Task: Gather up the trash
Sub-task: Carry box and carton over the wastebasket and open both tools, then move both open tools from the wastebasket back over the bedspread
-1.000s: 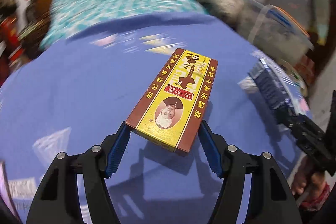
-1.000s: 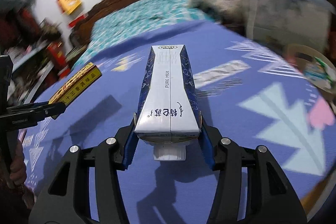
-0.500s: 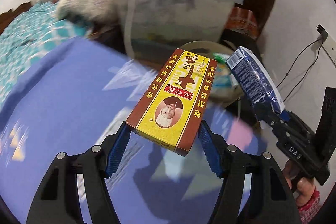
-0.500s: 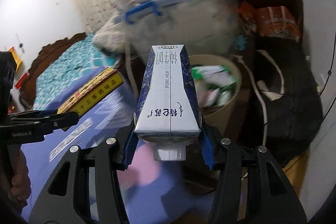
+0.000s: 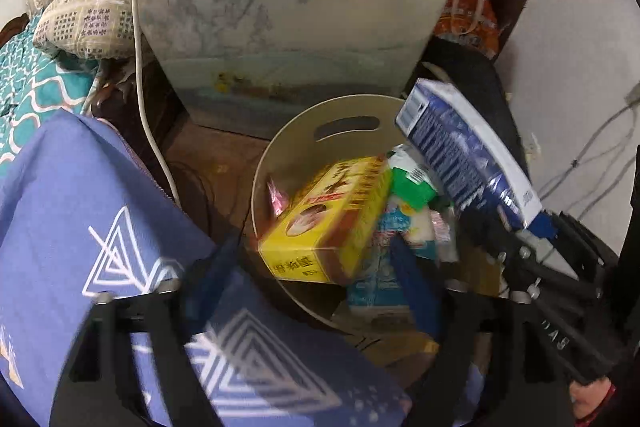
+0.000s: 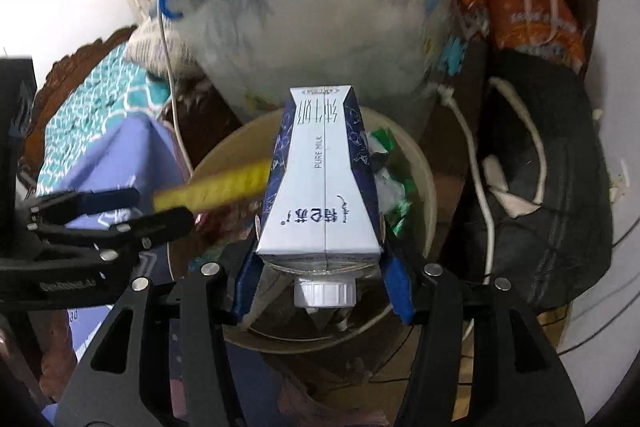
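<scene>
Storage tub point(image 5: 288, 11): translucent, blue handle, behind the bin.
Trash bin point(image 5: 280, 151): beige, round, beside the blue-clothed surface point(image 5: 72, 211).
Milk carton point(image 6: 324, 183): over the bin, between the jaws of the right gripper point(image 6: 322, 283), which have just been widening; contact uncertain.
Yellow box point(image 5: 332, 219): released, tilted inside the bin.
Left gripper point(image 5: 316, 287): jaws just spread, empty.

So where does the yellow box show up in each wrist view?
Left wrist: the yellow box sits centre frame, ahead of the open left gripper, over the beige trash bin.
Right wrist: a blurred yellow streak at centre left, beside the milk carton.
Shared landmark: the beige bin, with the blue-handled storage tub behind it.
</scene>
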`<state>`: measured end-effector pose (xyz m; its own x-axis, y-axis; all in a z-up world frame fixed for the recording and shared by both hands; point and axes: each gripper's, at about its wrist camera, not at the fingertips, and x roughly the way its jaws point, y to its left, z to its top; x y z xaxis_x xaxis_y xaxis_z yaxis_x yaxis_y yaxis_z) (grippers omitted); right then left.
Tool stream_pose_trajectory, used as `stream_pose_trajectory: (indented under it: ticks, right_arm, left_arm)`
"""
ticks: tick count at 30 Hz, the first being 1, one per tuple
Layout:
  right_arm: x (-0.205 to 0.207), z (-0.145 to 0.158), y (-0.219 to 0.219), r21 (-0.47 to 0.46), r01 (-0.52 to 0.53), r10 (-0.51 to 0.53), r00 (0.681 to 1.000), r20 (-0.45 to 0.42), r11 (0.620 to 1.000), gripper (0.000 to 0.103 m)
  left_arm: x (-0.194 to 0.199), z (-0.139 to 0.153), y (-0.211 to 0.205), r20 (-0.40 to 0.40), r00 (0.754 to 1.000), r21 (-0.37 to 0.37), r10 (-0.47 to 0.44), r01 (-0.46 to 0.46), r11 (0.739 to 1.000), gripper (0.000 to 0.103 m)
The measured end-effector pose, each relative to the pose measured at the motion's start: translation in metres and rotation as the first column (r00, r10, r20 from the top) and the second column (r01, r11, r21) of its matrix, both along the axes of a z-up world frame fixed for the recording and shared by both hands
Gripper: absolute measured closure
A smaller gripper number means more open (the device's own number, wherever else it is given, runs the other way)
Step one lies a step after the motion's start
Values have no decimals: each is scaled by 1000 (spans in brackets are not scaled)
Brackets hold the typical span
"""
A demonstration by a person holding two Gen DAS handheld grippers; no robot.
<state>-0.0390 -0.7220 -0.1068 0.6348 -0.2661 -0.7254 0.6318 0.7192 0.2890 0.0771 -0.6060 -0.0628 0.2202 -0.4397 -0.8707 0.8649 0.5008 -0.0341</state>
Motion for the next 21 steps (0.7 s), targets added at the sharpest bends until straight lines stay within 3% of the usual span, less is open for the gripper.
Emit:
stream_pose_trajectory:
  ticks: [3,8,13,21]
  right_arm:
    - [7,-7,6,10,-8,8,1000,0,1000,28]
    - [3,7,25,-59,35,-32,998,58,998,28]
    - [-17,26,54,-108,93,-81,990,113,990,27]
    - [-57,42,128,-44,100,-88,972,219,994,27]
  left_arm:
    - [6,1,7,-23,1000,-6,14,-14,1000,22]
    - [7,21,48,-13,1000,-76,24,-25,997,21]
    - [6,38,119,11,996,-148,85,-82,986,18]
    - [-15,45,218,133,973,-154,191,-170,973,14]
